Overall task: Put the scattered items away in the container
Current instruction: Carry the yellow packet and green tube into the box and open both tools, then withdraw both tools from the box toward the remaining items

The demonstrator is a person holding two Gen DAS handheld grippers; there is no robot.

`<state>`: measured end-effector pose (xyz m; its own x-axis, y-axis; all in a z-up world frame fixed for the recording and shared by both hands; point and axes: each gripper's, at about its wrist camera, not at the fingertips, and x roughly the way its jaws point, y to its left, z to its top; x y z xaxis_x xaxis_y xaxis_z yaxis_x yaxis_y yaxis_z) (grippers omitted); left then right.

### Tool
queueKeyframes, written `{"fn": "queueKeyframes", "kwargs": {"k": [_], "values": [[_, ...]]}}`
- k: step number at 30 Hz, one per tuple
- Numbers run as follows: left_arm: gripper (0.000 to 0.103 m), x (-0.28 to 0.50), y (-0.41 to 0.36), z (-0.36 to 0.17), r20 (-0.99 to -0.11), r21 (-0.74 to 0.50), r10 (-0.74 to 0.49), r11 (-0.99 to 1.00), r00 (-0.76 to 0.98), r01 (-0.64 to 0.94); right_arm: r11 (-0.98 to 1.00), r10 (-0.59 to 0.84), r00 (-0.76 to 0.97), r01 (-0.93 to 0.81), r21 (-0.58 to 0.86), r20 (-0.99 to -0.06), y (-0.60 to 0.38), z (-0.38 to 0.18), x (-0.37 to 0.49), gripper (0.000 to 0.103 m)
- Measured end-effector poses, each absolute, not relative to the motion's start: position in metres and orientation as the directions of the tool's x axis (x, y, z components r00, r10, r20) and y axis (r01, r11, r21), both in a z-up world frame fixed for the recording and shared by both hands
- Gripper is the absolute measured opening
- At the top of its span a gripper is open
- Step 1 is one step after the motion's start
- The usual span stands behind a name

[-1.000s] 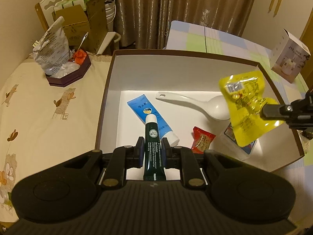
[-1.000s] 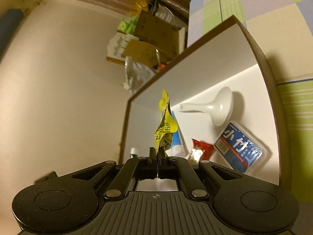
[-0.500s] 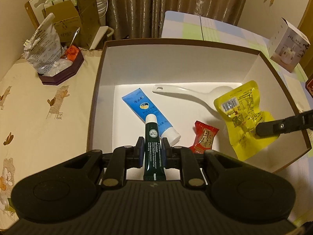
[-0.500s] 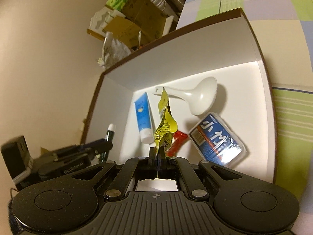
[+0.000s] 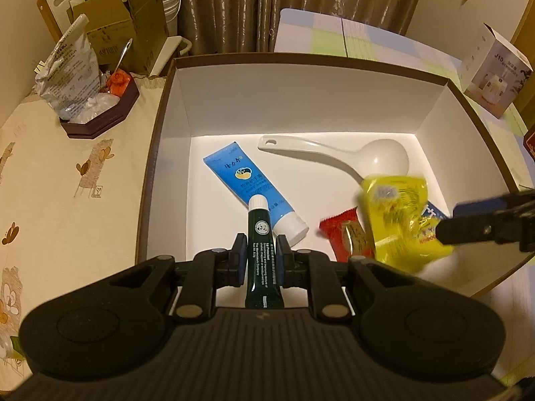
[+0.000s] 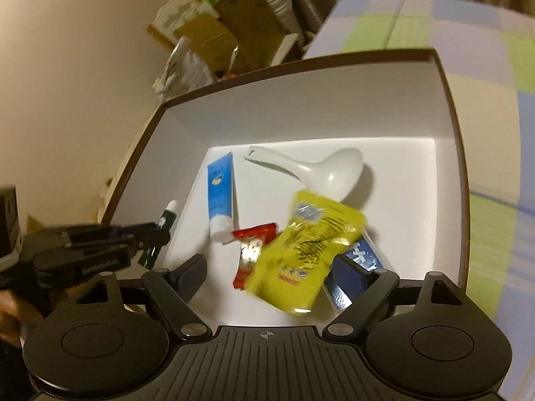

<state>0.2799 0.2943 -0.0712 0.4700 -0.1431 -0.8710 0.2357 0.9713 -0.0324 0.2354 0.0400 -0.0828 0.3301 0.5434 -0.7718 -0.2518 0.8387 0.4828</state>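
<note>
Tubes number two: we clamp one dark green tube (image 5: 260,250) in our left gripper (image 5: 260,256) over the near left of the box (image 5: 301,100), and one blue tube (image 5: 254,187) lies inside. Our right gripper (image 6: 267,272) jaws are opening wide, clear of the one yellow packet (image 6: 302,254), which lies atop one red sachet (image 6: 252,250) and one blue pack (image 6: 366,254), near one white spoon (image 5: 337,157).

Dim, warm indoor light; the white box floor (image 5: 227,234) is brightly lit. Fisheye edges are curved; the yellow packet (image 6: 301,250) is motion-blurred.
</note>
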Motion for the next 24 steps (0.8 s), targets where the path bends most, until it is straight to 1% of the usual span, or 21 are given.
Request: {"fn": "queueKeyframes", "kwargs": {"k": [11, 12, 16, 17, 19, 21, 22, 24], "values": [[0.015, 0.286, 0.292, -0.078, -0.888, -0.019, -0.121, 0.974, 0.444, 0.228, 0.848, 0.524, 0.330, -0.292, 0.443, -0.785, 0.047, -0.081, 0.236, 0.088], [0.020, 0.286, 0.292, -0.078, -0.888, -0.018, -0.120, 0.974, 0.444, 0.226, 0.848, 0.522, 0.331, -0.302, 0.435, -0.786, 0.048, -0.080, 0.235, 0.088], [0.031, 0.284, 0.291, -0.078, -0.890, -0.013, -0.112, 0.975, 0.441, 0.222, 0.850, 0.509, 0.334, -0.340, 0.403, -0.793, 0.052, -0.077, 0.233, 0.089], [0.037, 0.283, 0.290, -0.078, -0.891, -0.011, -0.110, 0.975, 0.441, 0.221, 0.850, 0.506, 0.336, -0.348, 0.395, -0.794, 0.053, -0.077, 0.232, 0.088], [0.043, 0.282, 0.289, -0.077, -0.890, -0.013, -0.114, 0.974, 0.441, 0.227, 0.850, 0.500, 0.348, -0.373, 0.373, -0.793, 0.054, -0.075, 0.230, 0.088], [0.054, 0.279, 0.287, -0.075, -0.891, -0.022, -0.127, 0.971, 0.435, 0.239, 0.855, 0.478, 0.370, -0.403, 0.326, -0.797, 0.057, -0.073, 0.227, 0.089], [0.057, 0.277, 0.286, -0.075, -0.891, -0.027, -0.136, 0.969, 0.433, 0.247, 0.858, 0.465, 0.381, -0.418, 0.300, -0.799, 0.058, -0.072, 0.225, 0.089], [0.072, 0.274, 0.282, -0.073, -0.889, -0.020, -0.136, 0.965, 0.438, 0.260, 0.860, 0.443, 0.398, -0.442, 0.256, -0.803, 0.060, -0.070, 0.222, 0.089]]}}
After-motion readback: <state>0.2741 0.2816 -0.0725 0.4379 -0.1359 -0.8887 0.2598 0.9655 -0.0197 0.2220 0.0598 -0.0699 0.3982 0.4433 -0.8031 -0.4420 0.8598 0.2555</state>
